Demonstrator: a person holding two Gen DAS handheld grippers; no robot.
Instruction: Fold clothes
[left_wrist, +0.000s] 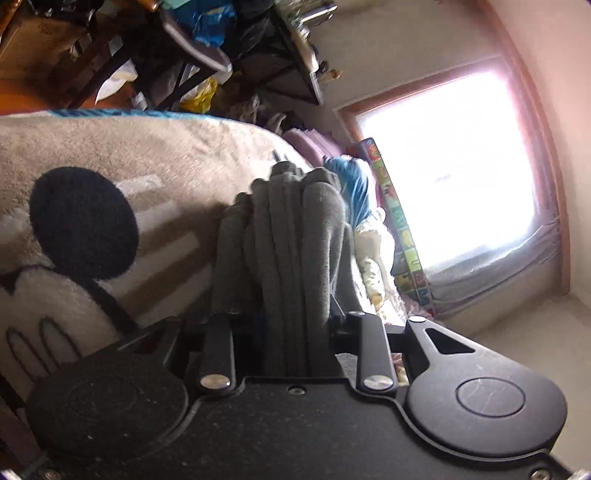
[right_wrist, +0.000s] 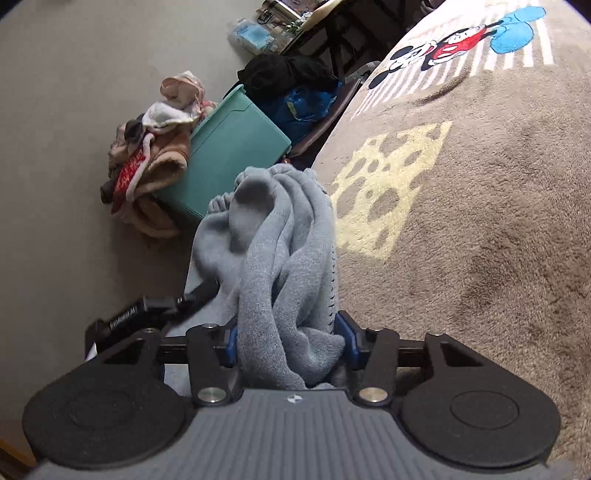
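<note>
So both grippers were clamped on the same kind of grey fleece. The left gripper (left_wrist: 291, 332) had its jaws squeezed in on a thick bunch of the grey garment (left_wrist: 291, 236), which ran forward from between the fingers in long parallel folds and hid the fingertips completely. The right gripper (right_wrist: 290, 343) was doing the same thing: blue pads (right_wrist: 349, 338) pressed in on either side of a twisted wad of grey garment (right_wrist: 280, 236), with the cloth bunched up ahead of it and sagging over the left side.

Past the left one, the fleece sat against a tan blanket (left_wrist: 155, 155) with a big black cartoon ear and a white gloved hand printed on it. Just beyond the folds there was something blue (left_wrist: 352, 184) and some pale yellowish fabric (left_wrist: 373, 254), then a colourful strip (left_wrist: 397, 229) and a blown-out bright window (left_wrist: 447, 166). Cluttered dark shelving (left_wrist: 207, 48) sat further back.

From the right wrist, the same blanket (right_wrist: 480, 221) filled the right side, showing a yellow cheese print (right_wrist: 384, 192) and a cartoon mouse (right_wrist: 443, 44) further off. On the left was a beige surface with a teal bin (right_wrist: 229, 151), a heap of pinkish-brown clothes (right_wrist: 155, 162) next to it, and dark clothes (right_wrist: 280, 74) piled on top of the bin. A black bar-like object (right_wrist: 147, 310) lay near the gripper's left side, couldn't tell what it was.
</note>
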